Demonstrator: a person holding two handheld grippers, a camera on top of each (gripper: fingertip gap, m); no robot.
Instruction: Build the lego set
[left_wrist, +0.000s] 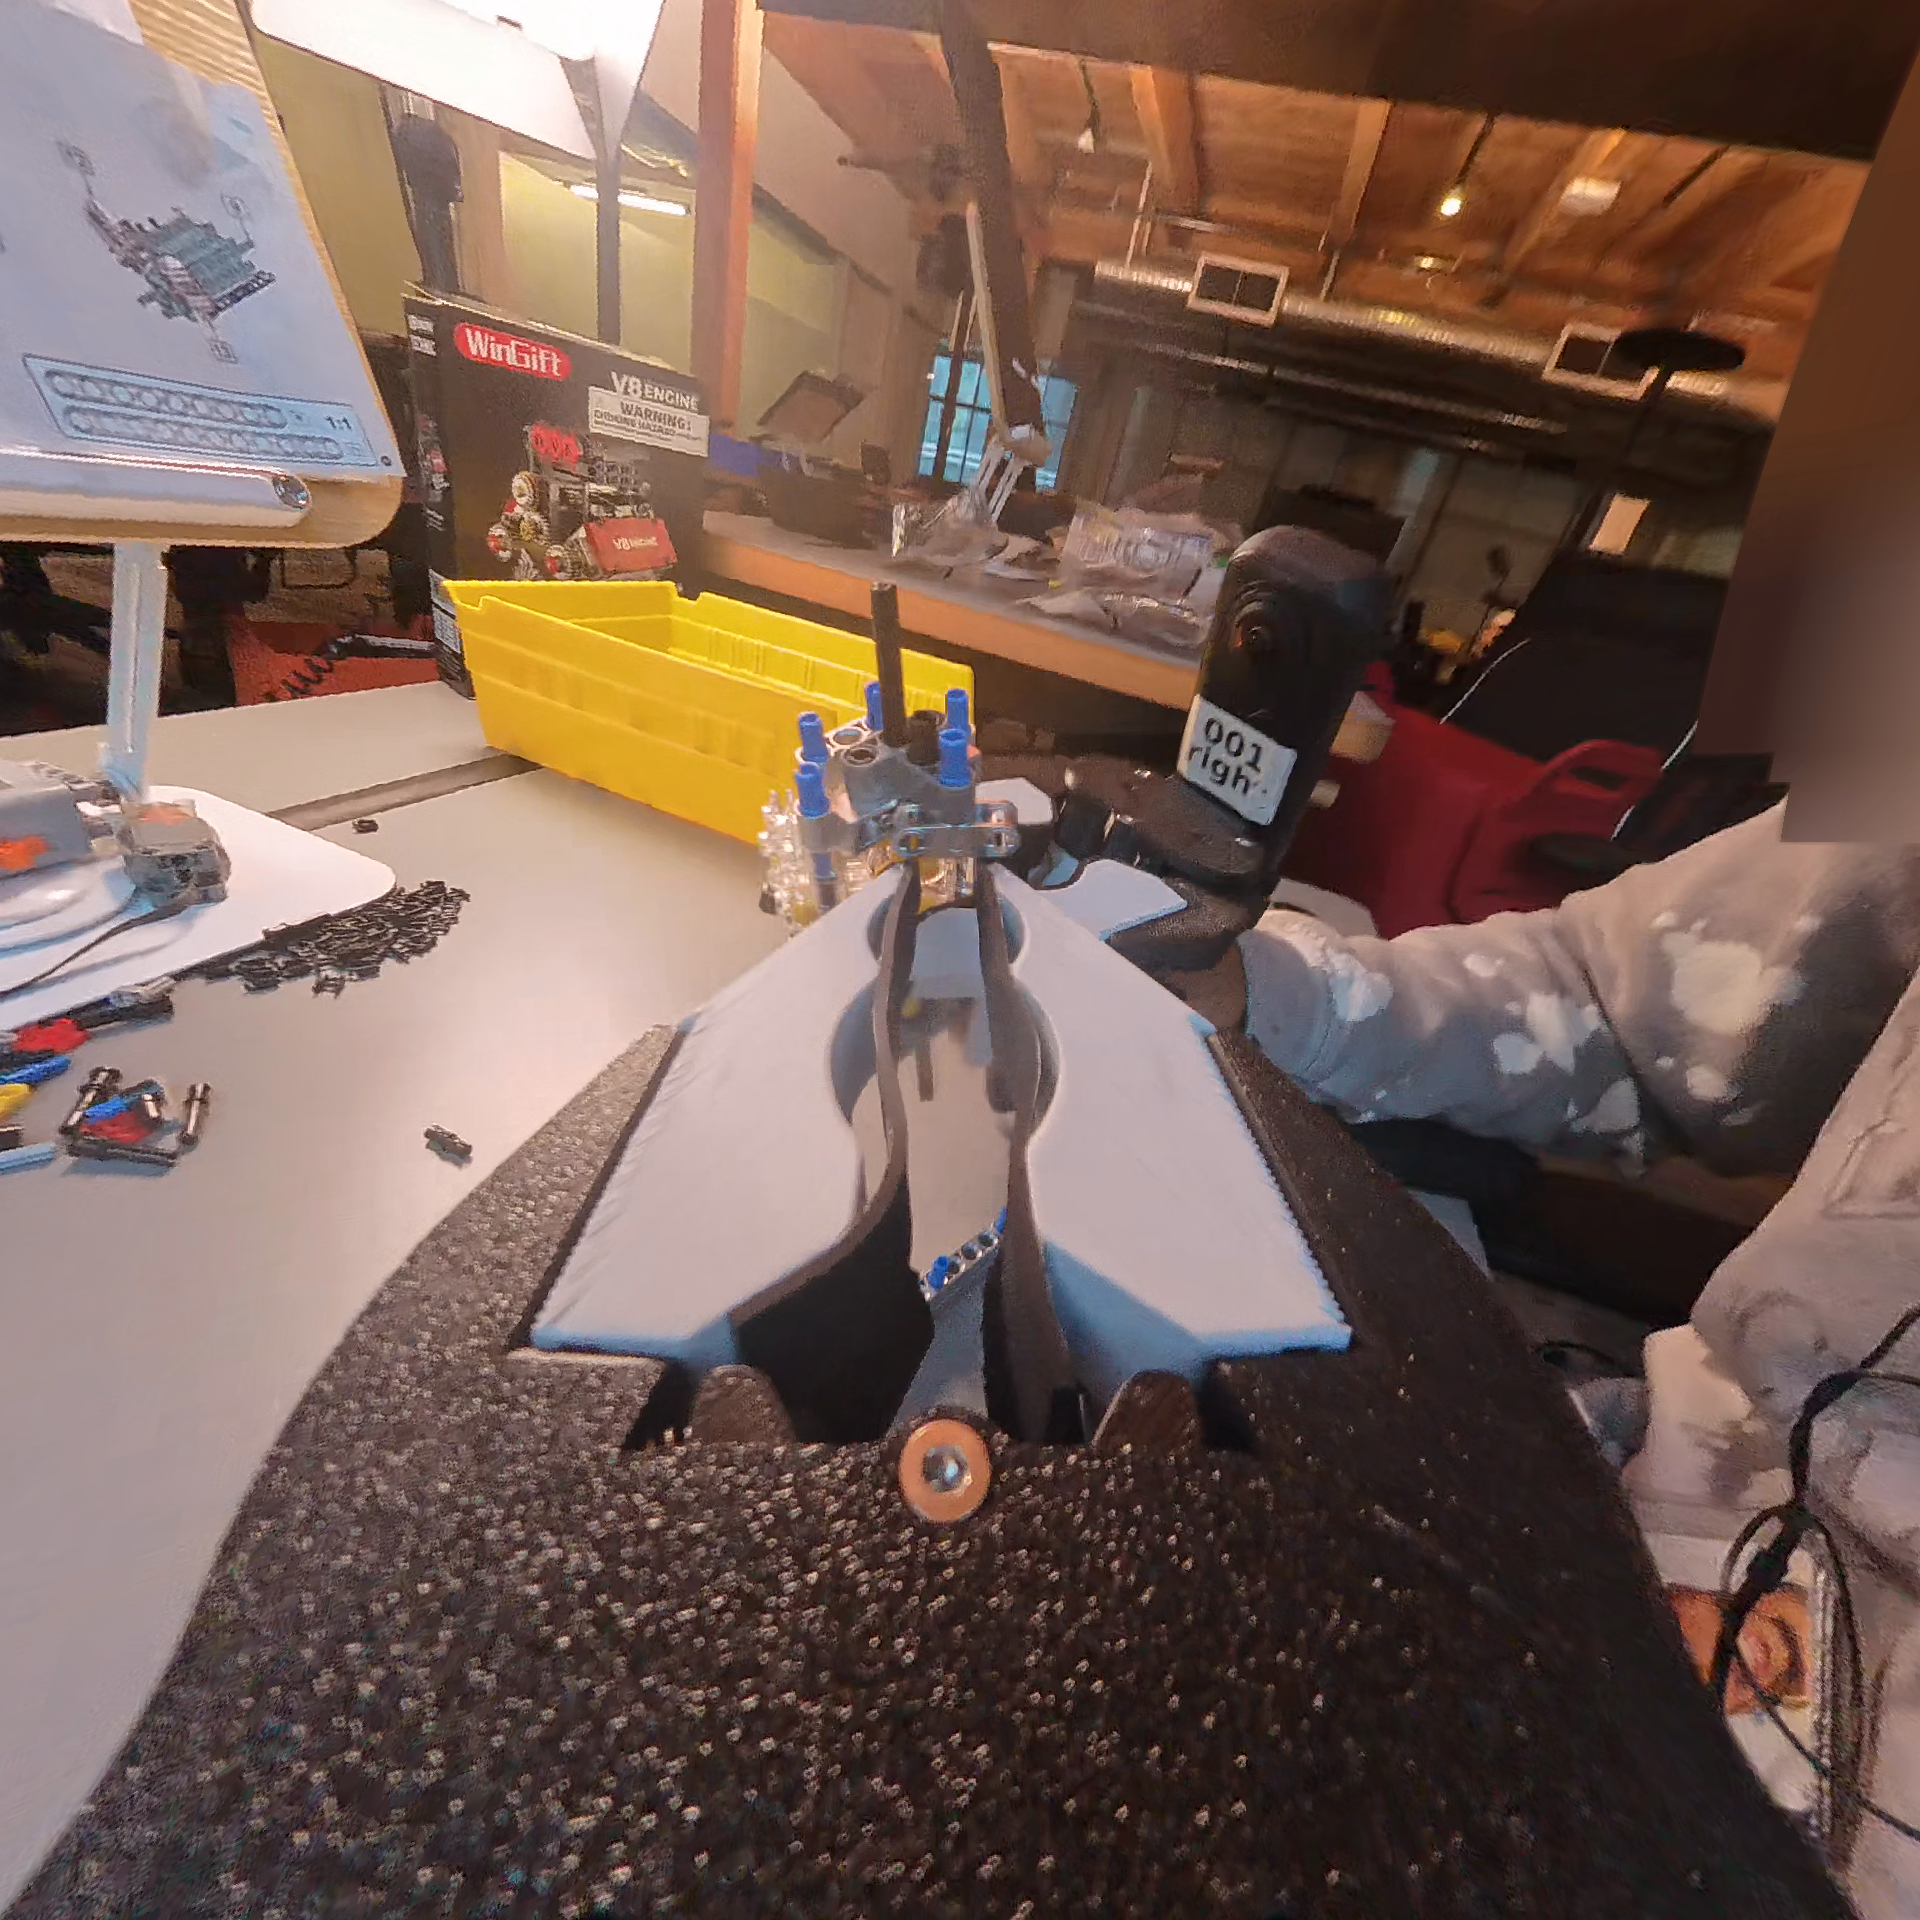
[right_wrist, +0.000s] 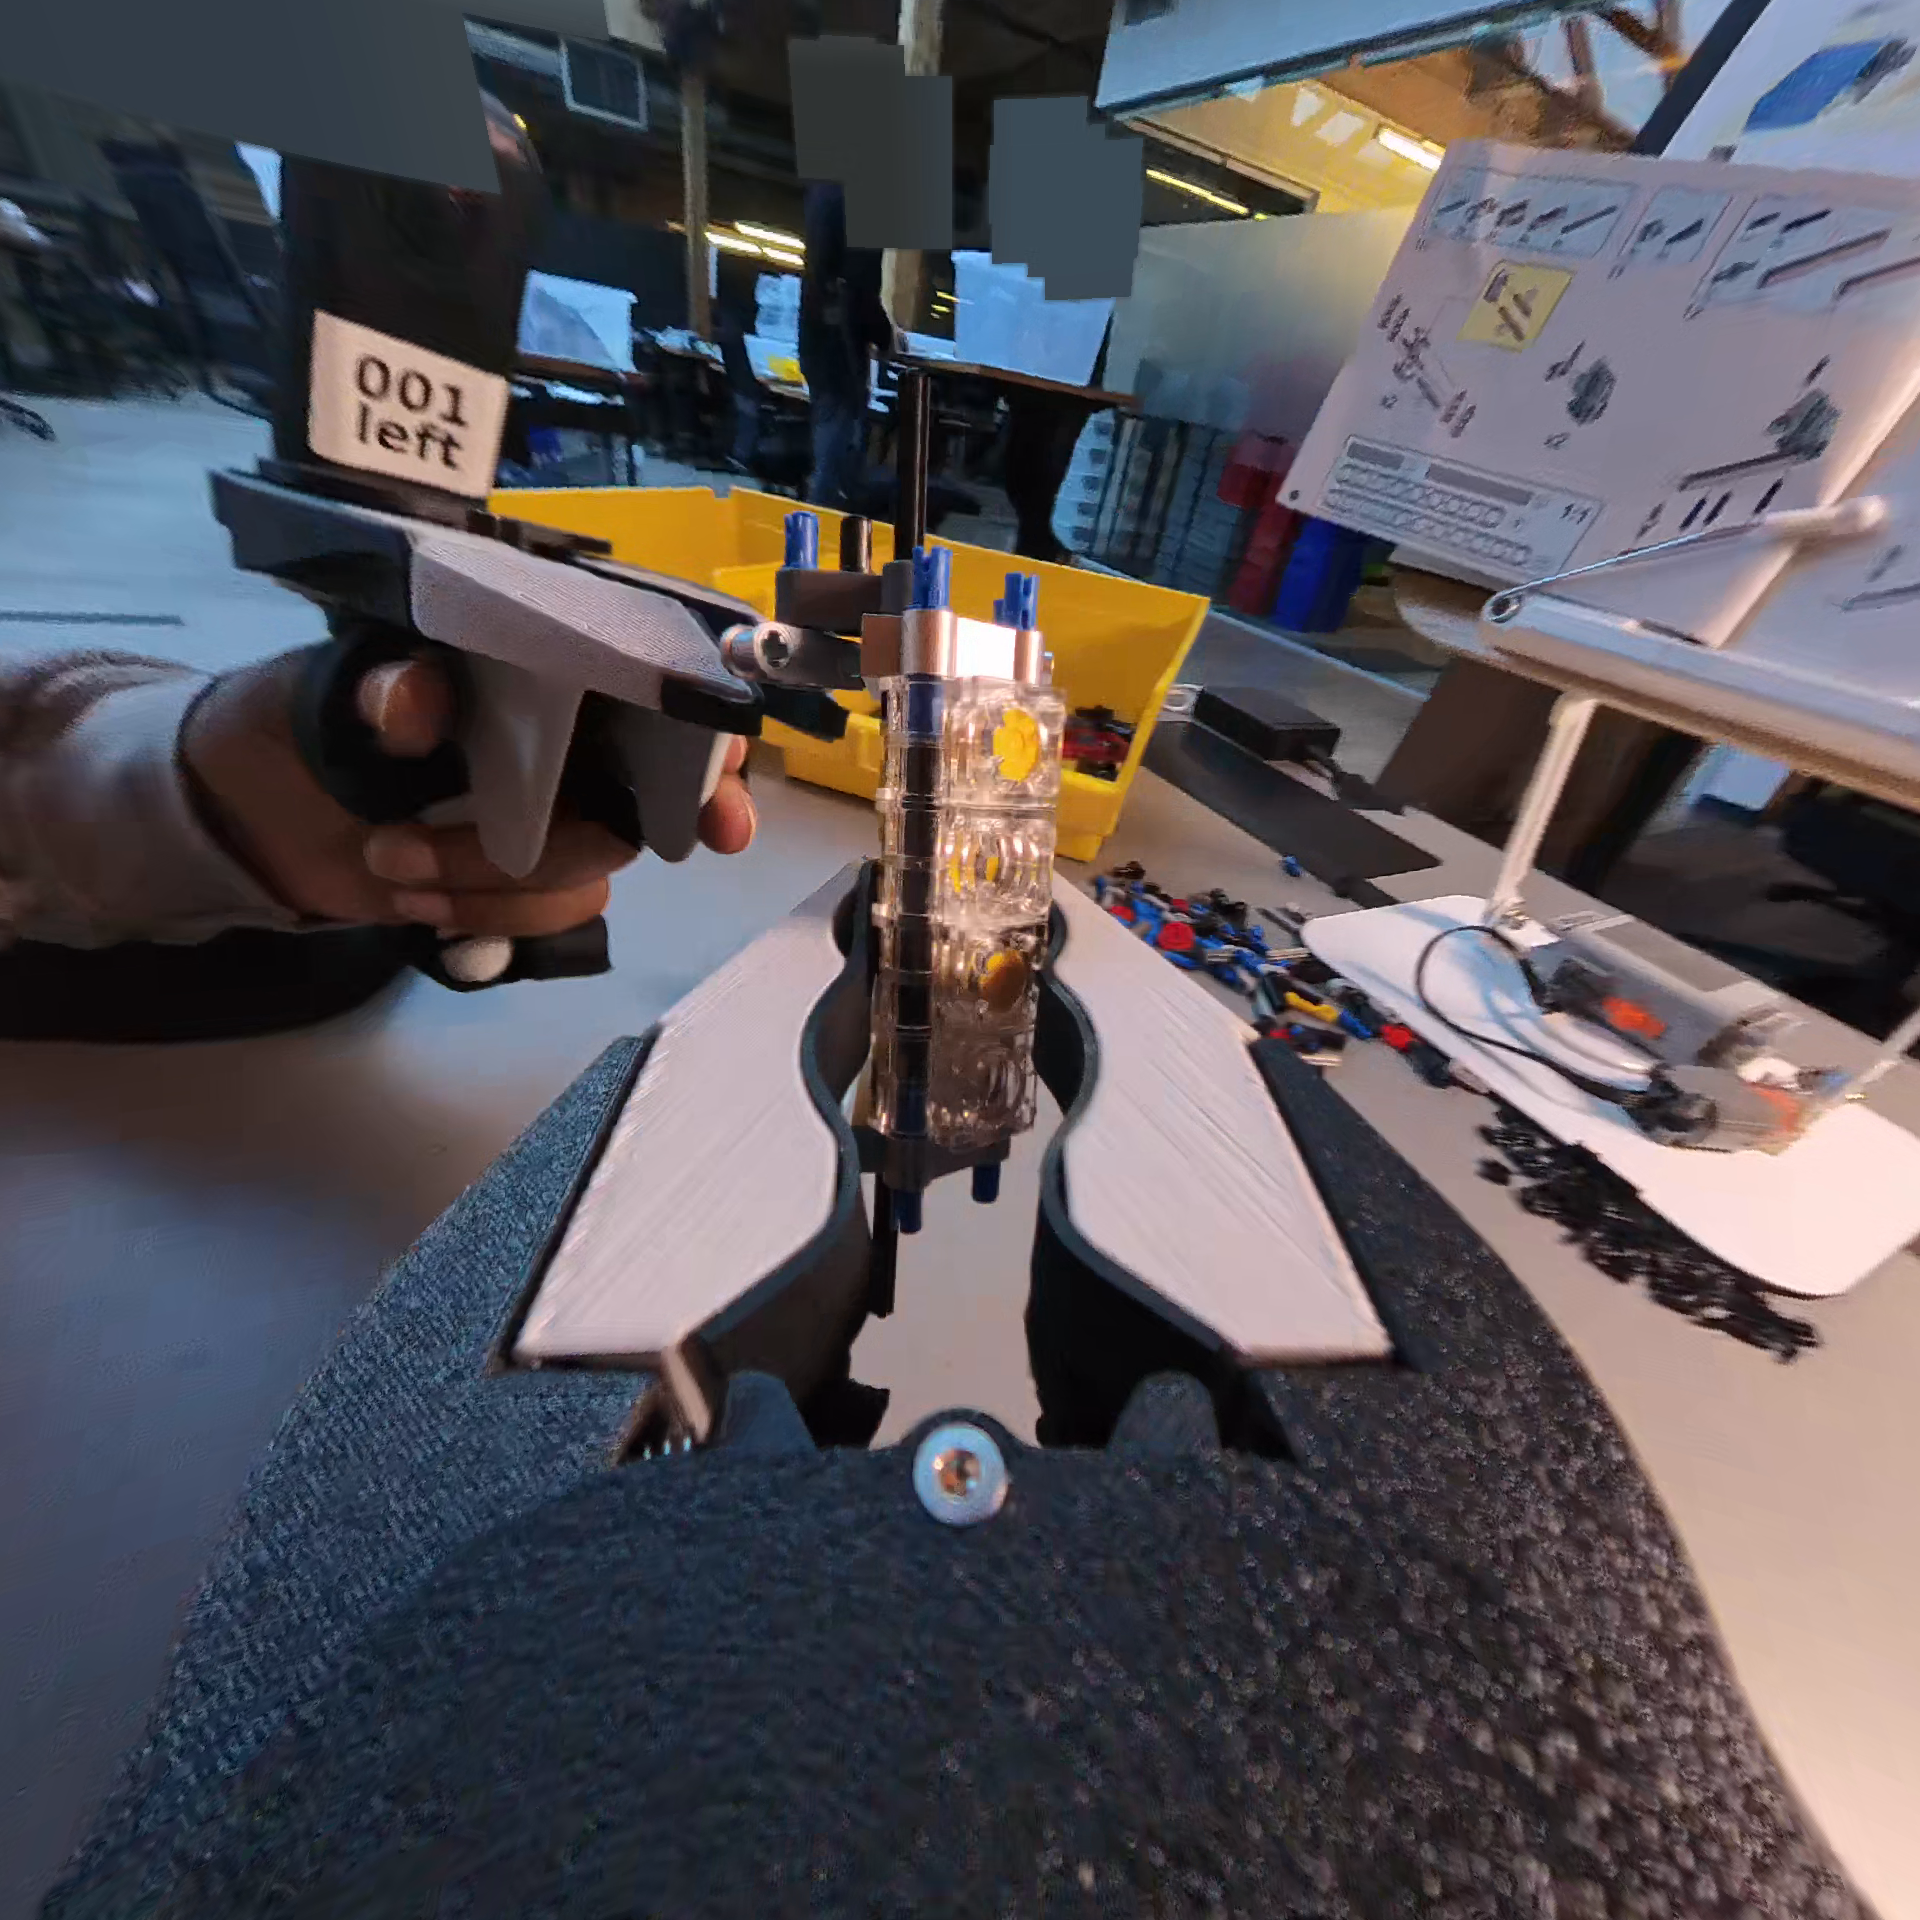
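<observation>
- Clamping my right gripper on the clear brick assembly, I am holding it upright above the grey table, jaws pressed against its two sides.
- I am pinching my left gripper on the grey end of that same assembly, where blue pins and a black axle are sticking up; its jaws are drawn close together on it.
- I am judging that a steady hold matters most here: squeezing evenly and keeping both grippers level, so the stacked clear blocks are not bending apart.
- I am keeping clear of the yellow bin just behind, the loose small parts to my right, and the instruction stand beyond them.
</observation>
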